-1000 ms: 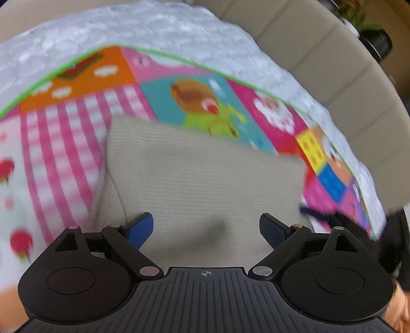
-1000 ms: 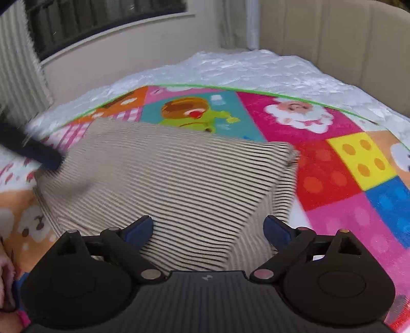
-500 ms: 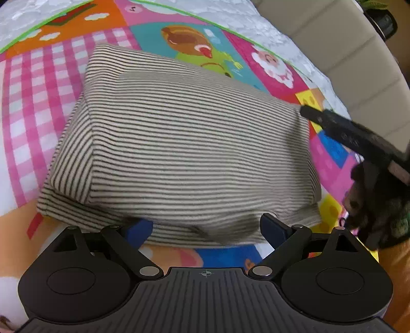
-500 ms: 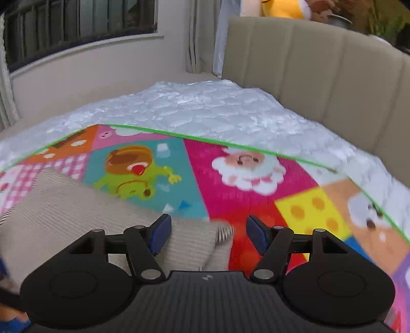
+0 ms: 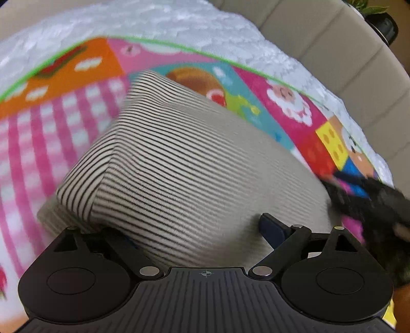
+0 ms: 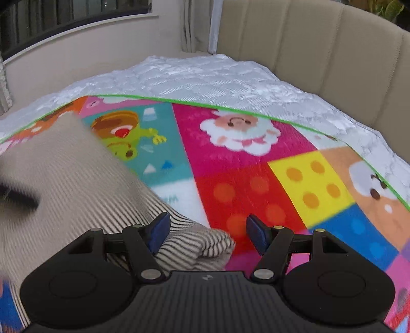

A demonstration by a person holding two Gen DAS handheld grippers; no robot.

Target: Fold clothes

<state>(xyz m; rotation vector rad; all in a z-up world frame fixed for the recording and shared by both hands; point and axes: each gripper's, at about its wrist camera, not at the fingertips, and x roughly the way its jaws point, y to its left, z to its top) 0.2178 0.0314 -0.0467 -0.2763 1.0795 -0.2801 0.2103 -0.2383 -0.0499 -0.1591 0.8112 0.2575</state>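
Note:
A folded beige shirt with thin black stripes (image 5: 200, 164) lies on the colourful play mat (image 5: 51, 128). My left gripper (image 5: 200, 230) is low at the shirt's near edge with jaws wide. The cloth bulges over its left finger and hides it, while the right fingertip (image 5: 269, 226) shows. My right gripper (image 6: 207, 228) sits at the shirt's right corner (image 6: 205, 246). Its jaws are half narrowed, the corner lies between them against the left pad, and the right pad stands clear. In the left wrist view the right gripper (image 5: 371, 202) is a dark blur at the shirt's right edge.
The mat (image 6: 256, 179) lies on a white quilted mattress (image 6: 205, 76). A beige padded headboard (image 6: 320, 43) runs along the right and back. Behind are a low wall, a window (image 6: 64, 15) and a curtain (image 6: 197, 25). A potted plant (image 5: 381, 18) stands beyond the headboard.
My left gripper has dropped onto the shirt's near edge, and the cloth now covers its left finger. My right gripper has narrowed and shifted to the shirt's right corner.

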